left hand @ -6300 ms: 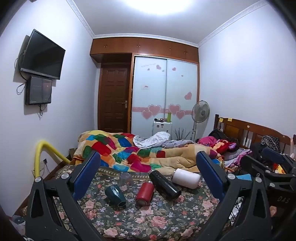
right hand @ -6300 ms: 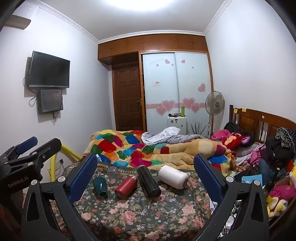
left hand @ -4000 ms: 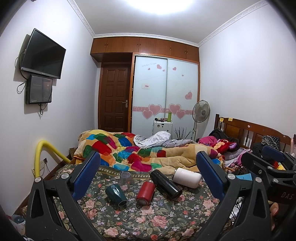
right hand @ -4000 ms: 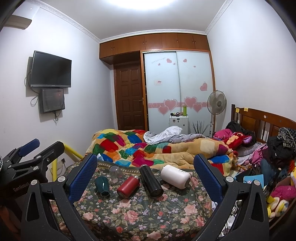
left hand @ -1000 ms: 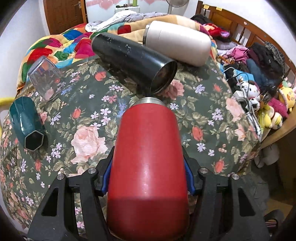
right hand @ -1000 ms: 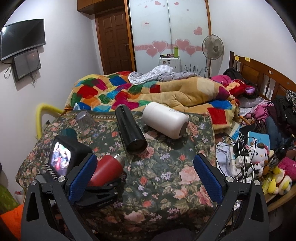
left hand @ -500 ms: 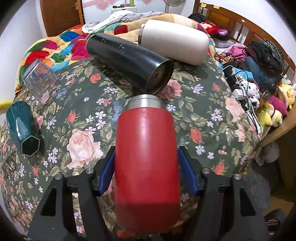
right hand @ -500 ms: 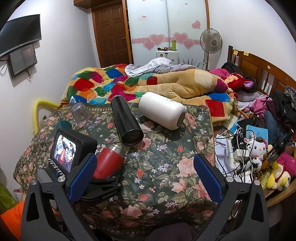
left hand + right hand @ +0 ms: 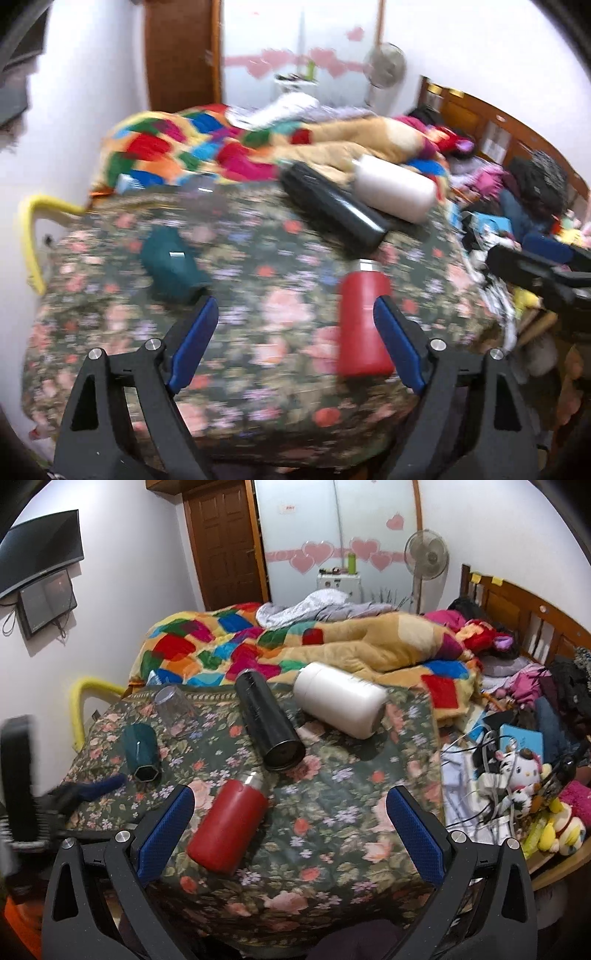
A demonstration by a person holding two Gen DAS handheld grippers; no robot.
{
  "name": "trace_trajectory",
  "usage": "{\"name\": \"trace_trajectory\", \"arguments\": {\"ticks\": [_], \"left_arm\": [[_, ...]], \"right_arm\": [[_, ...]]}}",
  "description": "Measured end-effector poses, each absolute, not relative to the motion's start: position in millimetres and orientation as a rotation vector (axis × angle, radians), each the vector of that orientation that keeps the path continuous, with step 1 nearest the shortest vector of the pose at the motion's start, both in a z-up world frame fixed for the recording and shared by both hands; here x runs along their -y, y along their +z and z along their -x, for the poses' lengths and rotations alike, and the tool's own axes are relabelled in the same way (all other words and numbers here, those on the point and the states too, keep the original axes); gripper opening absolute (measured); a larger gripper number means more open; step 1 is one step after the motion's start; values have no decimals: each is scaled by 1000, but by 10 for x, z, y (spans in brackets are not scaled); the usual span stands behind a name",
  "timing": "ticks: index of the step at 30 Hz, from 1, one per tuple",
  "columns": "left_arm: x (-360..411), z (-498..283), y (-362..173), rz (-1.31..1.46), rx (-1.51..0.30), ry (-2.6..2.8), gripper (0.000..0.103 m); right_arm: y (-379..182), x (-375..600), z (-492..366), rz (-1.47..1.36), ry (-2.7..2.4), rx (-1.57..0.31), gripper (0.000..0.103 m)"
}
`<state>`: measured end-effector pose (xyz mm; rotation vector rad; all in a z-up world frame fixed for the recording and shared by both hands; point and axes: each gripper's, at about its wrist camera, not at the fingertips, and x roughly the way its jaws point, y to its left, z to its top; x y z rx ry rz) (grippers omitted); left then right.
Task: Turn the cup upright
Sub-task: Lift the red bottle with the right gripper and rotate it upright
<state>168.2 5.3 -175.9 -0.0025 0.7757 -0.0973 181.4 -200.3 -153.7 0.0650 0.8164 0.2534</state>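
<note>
A red cup (image 9: 364,325) with a silver rim stands upright on the floral tablecloth, close to the right finger of my open, empty left gripper (image 9: 295,347); this view is blurred. In the right wrist view the red cup (image 9: 231,823) leans to the right between the open fingers of my right gripper (image 9: 290,823), which holds nothing. The left gripper (image 9: 85,792) shows blurred at the left edge there.
On the floral tablecloth (image 9: 332,812) lie a black flask (image 9: 267,725), a white flask (image 9: 341,699), a teal cup (image 9: 140,749) and a clear glass (image 9: 171,709). A bed with a patchwork quilt (image 9: 258,642) is behind. Clutter and cables (image 9: 509,760) lie right.
My left gripper opened, let go of the red cup and pulled back and left. The cup now stands on the cloth instead of being held in the jaws.
</note>
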Motion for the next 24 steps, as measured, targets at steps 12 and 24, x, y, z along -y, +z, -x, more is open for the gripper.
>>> {"name": "trace_trajectory", "arguments": {"ticks": [12,24], "left_arm": [[-627,-1491,-2096,57,-824,-10,87],[-618,-1518,-2148,69,-821,-15,87]], "right_arm": [[-2447,1465,-2498,-119,324,-1187,77],[-2664,1274,-2634,-105,366,-1280,66]]}}
